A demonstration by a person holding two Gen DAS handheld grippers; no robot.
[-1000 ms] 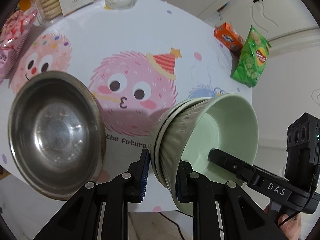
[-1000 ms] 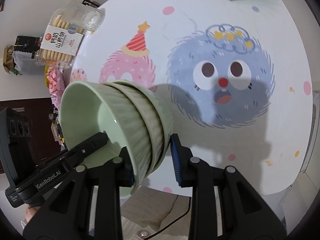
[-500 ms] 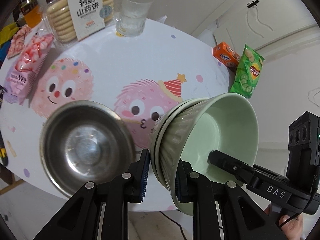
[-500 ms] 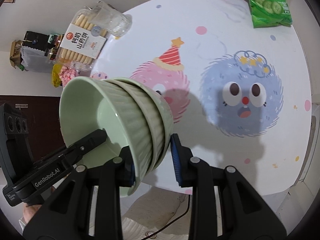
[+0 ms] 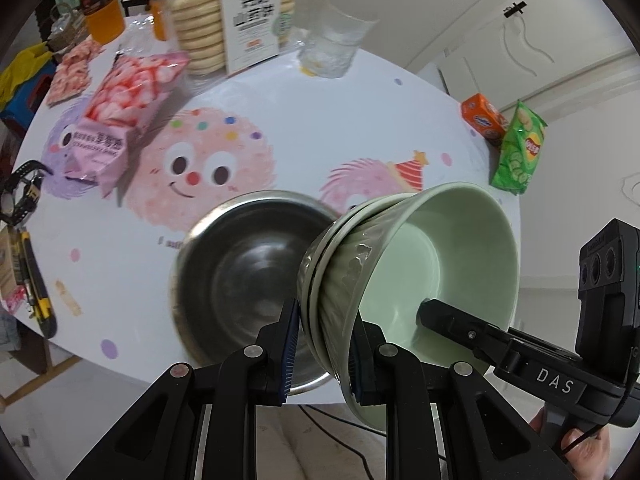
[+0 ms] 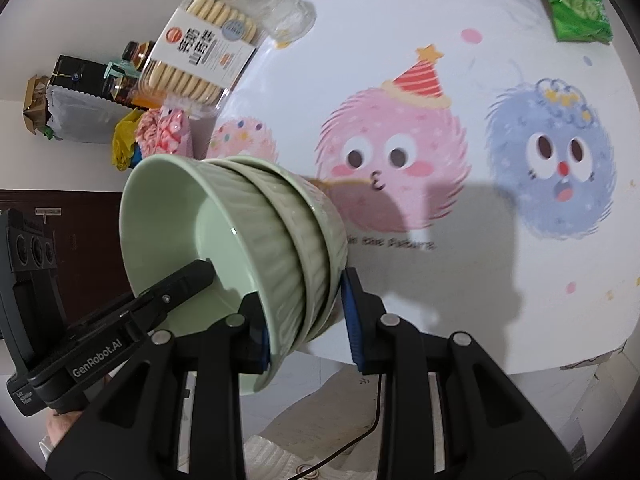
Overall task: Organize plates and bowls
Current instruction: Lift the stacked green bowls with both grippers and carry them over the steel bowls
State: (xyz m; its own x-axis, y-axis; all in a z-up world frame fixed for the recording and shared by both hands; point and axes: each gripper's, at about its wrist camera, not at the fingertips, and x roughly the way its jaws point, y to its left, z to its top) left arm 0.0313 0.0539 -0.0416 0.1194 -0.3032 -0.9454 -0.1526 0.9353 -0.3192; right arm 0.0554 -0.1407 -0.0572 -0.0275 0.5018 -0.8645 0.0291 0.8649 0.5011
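Observation:
Three nested pale green ribbed bowls (image 5: 400,272) hang tilted on their side above the round cartoon tablecloth (image 5: 328,120). My left gripper (image 5: 322,344) is shut on the stack's rims, one pad inside and one outside. My right gripper (image 6: 306,320) is shut on the opposite side of the same green stack (image 6: 240,232). A right gripper finger (image 5: 448,320) reaches into the top bowl. A steel bowl (image 5: 244,280) stands on the table near its front edge, just left of the stack and partly behind it.
At the table's back stand a biscuit box (image 5: 248,16), a glass (image 5: 336,40) and orange bottles (image 5: 102,12). A pink snack bag (image 5: 120,112) lies left. A green chip bag (image 5: 518,148) and an orange box (image 5: 482,116) lie right. A yellow knife (image 5: 32,284) lies at the left edge.
Both grippers have carried the green stack leftward and a little higher. The steel bowl now shows right beside and under the stack, and more of the table's back has come into view.

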